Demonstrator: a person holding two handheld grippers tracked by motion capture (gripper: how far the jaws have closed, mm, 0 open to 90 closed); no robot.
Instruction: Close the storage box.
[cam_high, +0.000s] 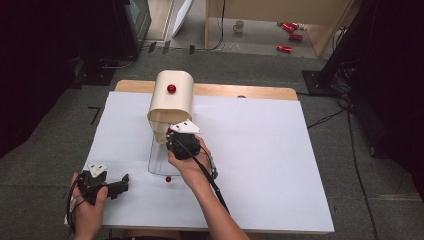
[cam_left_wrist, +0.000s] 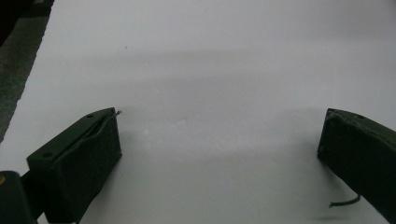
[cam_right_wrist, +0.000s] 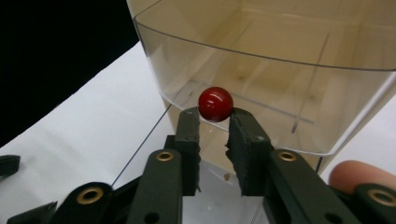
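Observation:
A small glossy red ball (cam_right_wrist: 215, 103) sits pinched between the tips of my right gripper (cam_right_wrist: 215, 117), shut on it right against the curved clear plastic wall (cam_right_wrist: 261, 88) of a container. Whether the ball is fixed to that wall I cannot tell. In the high view the right gripper (cam_high: 171, 132) is at the front of the cream-coloured hood (cam_high: 171, 102), which carries a red knob (cam_high: 171, 88). A clear panel (cam_high: 157, 157) lies in front of it, with another red ball (cam_high: 168, 178) at its near end. My left gripper (cam_high: 122, 182) rests open on the white sheet, with nothing between its fingers (cam_left_wrist: 88, 154).
The white sheet (cam_high: 260, 160) covers the wooden table (cam_high: 250, 92). A mug (cam_high: 239, 26) and red cans (cam_high: 290, 30) lie on the floor far behind. A dark stand base (cam_high: 320, 80) is off the table's back right corner.

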